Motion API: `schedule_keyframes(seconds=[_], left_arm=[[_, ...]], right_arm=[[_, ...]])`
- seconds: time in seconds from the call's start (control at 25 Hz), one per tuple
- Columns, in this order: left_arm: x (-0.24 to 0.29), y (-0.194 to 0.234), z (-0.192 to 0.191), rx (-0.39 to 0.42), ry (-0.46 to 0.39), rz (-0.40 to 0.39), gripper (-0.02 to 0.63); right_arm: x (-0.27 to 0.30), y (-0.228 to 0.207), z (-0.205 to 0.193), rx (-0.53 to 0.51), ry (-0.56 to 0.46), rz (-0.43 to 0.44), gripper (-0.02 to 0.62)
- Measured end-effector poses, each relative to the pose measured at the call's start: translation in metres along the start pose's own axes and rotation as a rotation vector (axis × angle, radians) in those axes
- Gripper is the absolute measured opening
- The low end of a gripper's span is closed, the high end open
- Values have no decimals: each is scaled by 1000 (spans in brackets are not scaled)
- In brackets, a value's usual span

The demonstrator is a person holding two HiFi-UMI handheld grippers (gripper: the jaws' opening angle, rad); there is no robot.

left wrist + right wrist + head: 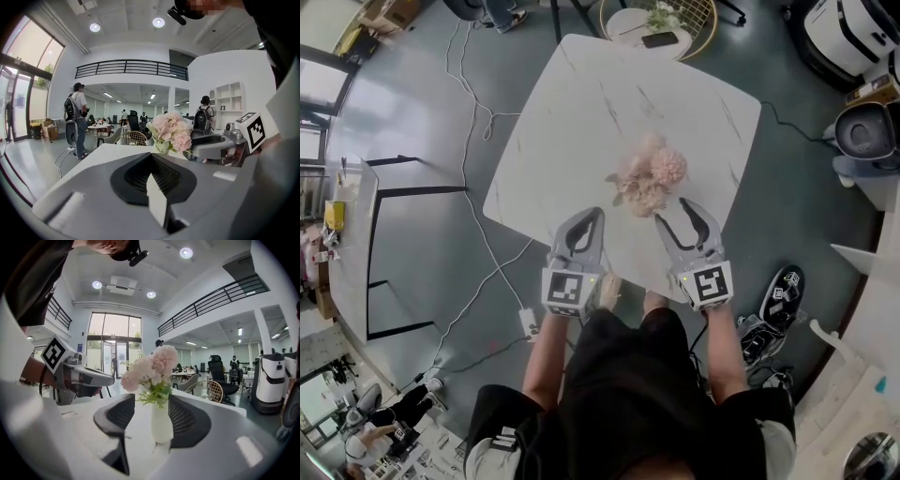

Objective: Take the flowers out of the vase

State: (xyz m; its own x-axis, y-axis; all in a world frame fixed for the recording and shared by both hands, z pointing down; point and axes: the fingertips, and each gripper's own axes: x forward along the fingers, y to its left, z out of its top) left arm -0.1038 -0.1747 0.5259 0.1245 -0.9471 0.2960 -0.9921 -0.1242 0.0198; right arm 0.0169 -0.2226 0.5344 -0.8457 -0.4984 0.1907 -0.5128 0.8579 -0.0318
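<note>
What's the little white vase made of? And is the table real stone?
The small white vase looks like matte ceramic, maybe plastic: smooth, opaque, no glare. The white tabletop looks like marble or marble-print laminate: thin grey veins on a smooth face.

vase [161, 420]: small, white, bottle-shaped with a narrow neck; stands upright.
flowers [649, 174]: 1 bunch of pale pink, round blooms with green leaves below them; stems in the vase, heads upright above its neck.
place: on the white marbled table [581, 112], near the edge closest to the person, right of its middle.
</note>
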Motion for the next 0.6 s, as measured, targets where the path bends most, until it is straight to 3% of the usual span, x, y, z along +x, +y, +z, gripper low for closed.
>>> schedule_keyframes(seconds=[0.24, 0.6], left_arm=[[6, 3, -3, -20, 9, 12, 8], [13, 10, -3, -28, 8, 46, 8]], right_arm=[[9, 4, 1, -46, -11, 60, 301], [26, 1, 8, -86, -20, 130, 373]])
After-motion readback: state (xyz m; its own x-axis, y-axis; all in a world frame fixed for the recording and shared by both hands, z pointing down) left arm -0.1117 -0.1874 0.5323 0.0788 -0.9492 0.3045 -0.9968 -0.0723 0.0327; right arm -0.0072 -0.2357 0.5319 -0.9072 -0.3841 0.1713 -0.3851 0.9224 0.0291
